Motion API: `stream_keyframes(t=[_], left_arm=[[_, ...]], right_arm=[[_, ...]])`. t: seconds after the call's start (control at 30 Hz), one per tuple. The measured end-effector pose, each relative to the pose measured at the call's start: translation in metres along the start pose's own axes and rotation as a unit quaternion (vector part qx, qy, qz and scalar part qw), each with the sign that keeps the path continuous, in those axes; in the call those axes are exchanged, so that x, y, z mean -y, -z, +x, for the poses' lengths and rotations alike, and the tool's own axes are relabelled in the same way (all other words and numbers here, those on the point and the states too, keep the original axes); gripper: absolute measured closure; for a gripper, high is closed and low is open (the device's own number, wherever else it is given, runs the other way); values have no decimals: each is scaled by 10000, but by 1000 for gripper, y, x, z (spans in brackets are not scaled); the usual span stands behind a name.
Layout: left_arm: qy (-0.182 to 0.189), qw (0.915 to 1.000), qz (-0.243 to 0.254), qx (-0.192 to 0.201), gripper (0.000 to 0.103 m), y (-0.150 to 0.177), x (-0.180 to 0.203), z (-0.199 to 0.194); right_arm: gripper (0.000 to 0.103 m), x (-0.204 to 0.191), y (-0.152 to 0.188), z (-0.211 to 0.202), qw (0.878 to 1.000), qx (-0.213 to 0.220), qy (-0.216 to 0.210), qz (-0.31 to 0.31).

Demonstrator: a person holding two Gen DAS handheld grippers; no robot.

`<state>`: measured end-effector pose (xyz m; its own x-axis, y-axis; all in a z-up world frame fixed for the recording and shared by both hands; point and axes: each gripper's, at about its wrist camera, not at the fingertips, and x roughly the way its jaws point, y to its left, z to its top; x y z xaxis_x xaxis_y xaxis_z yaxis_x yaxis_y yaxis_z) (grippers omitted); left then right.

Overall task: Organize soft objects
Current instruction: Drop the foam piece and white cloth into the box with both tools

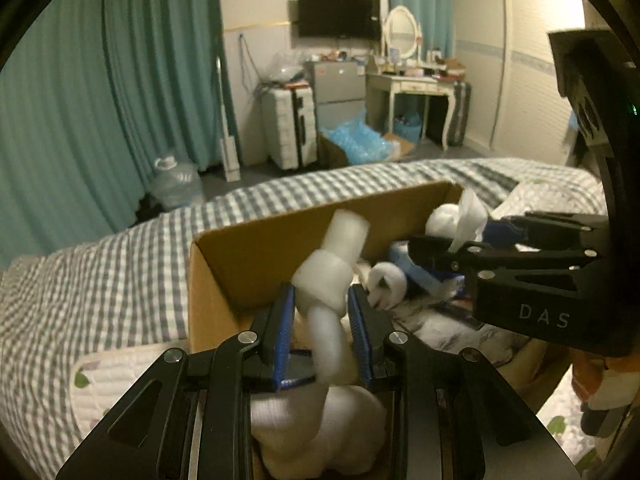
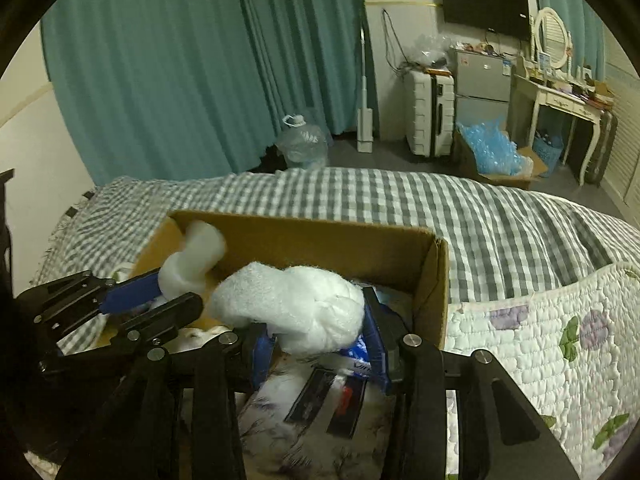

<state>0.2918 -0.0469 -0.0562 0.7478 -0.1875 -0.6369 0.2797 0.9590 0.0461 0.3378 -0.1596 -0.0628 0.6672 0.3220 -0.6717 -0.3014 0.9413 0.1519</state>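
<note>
A brown cardboard box sits on the bed and holds several soft white items. My left gripper is shut on a knotted white foam tube over the box's near left part; the tube also shows in the right wrist view. My right gripper is shut on a fluffy white towel bundle over the box. In the left wrist view the right gripper reaches in from the right with white material between its fingers. A white cloth lies under my left gripper.
The bed has a grey checked cover and a quilted floral blanket. Packets with blue print lie in the box. Beyond the bed stand teal curtains, a water jug, a suitcase and a dressing table.
</note>
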Motion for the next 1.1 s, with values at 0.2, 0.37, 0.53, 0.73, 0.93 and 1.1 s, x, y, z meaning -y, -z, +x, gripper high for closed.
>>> stream_keyframes(t=[0.2, 0.37, 0.53, 0.73, 0.93, 1.1], left_arm=[[-222, 9993, 195, 249, 59, 2, 8, -17], [-523, 9967, 170, 594, 34, -8, 7, -51], [-723, 9930, 26, 936, 30, -26, 6, -107], [-850, 9848, -365, 1471, 14, -40, -2, -188], [-1002, 9836, -393, 1450, 14, -33, -12, -198], [-1022, 9874, -365, 1150, 14, -13, -16, -160]], right_arm=[[19, 8, -5, -7, 9995, 160, 127, 258], [18, 7, -13, -43, 9985, 373, 234, 319], [13, -6, -27, -108, 9964, 745, 323, 235], [8, -23, -47, -159, 9944, 951, 447, 128], [8, -26, -47, -130, 9981, 453, 284, 304], [8, -20, -27, -66, 9977, -331, 558, 204]])
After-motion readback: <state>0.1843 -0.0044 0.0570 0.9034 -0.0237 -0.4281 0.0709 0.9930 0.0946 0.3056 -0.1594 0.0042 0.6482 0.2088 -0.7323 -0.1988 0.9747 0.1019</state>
